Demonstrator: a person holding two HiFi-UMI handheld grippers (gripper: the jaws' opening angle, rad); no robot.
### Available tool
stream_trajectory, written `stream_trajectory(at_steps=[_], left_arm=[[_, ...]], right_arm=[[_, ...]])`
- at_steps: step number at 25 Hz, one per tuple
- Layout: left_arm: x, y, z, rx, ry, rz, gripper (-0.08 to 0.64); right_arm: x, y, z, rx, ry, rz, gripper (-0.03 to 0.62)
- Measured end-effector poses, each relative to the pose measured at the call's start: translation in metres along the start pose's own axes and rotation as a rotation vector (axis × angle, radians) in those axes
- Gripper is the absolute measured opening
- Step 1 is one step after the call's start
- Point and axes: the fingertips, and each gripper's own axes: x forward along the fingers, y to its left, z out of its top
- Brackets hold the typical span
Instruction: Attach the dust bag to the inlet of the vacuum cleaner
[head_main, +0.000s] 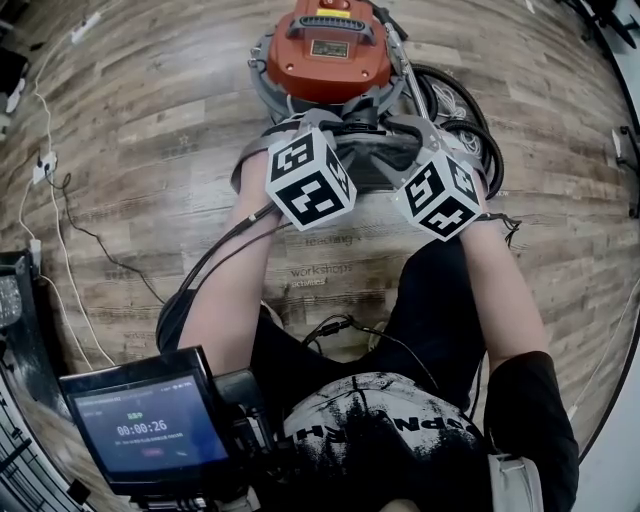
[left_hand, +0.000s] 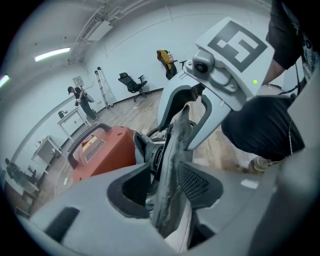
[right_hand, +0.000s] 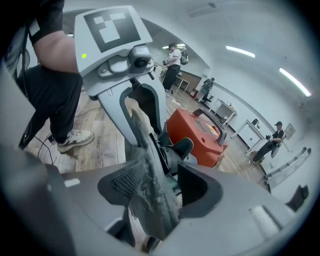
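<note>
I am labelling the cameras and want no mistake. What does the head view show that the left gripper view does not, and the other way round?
Only the head view shows the small dark timer screen and the thin white cables at its left edge.

Only the left gripper view shows the black office chair, the lit ceiling strip, and the grey dusty fabric dust bag standing between the open jaws of the left hand-held gripper.

Both show the orange box-shaped vacuum cleaner and the wooden plank floor.
</note>
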Motion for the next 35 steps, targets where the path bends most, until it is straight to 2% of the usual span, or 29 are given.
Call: stream_trajectory(at_steps=[5, 9, 12, 17, 19, 22, 27, 31, 35], left_arm=[[-0.008, 0.001, 0.002, -0.028, -0.044, 0.003, 0.202], [-0.028, 0.01, 0.011, -0.127, -0.158, 0.0, 0.174], [-0.042, 0.017, 0.011, -0.168, -0.219, 0.018, 0.122], [-0.059, 0.029, 0.008, -0.178, -0.291, 0.101, 0.011], [-0.067, 0.034, 0.009, -0.188, -0.319, 0.133, 0.006], [-0.082, 0.037, 0.012, -0.182, -0.378, 0.171, 0.005], [-0.096, 0.041, -0.009, -0.229, -0.424, 0.177, 0.005], [-0.115, 0.047, -0.039, -0.292, -0.46, 0.175, 0.005], [-0.15, 0.058, -0.06, -0.251, -0.496, 0.181, 0.005]], right_arm=[[-0.006, 0.001, 0.013, 0.074, -0.103, 0.005, 0.262], [-0.017, -0.006, 0.031, 0.11, -0.185, 0.003, 0.254], [-0.022, -0.008, 0.045, 0.136, -0.242, 0.003, 0.206], [-0.024, -0.01, 0.073, 0.155, -0.325, -0.007, 0.055], [-0.025, -0.01, 0.081, 0.159, -0.343, -0.002, 0.007], [-0.034, -0.006, 0.095, 0.195, -0.393, 0.034, 0.006], [-0.037, -0.006, 0.135, 0.157, -0.572, 0.047, 0.005], [-0.024, -0.005, 0.156, 0.17, -0.619, 0.026, 0.005], [-0.01, -0.009, 0.18, 0.186, -0.646, 0.001, 0.005]])
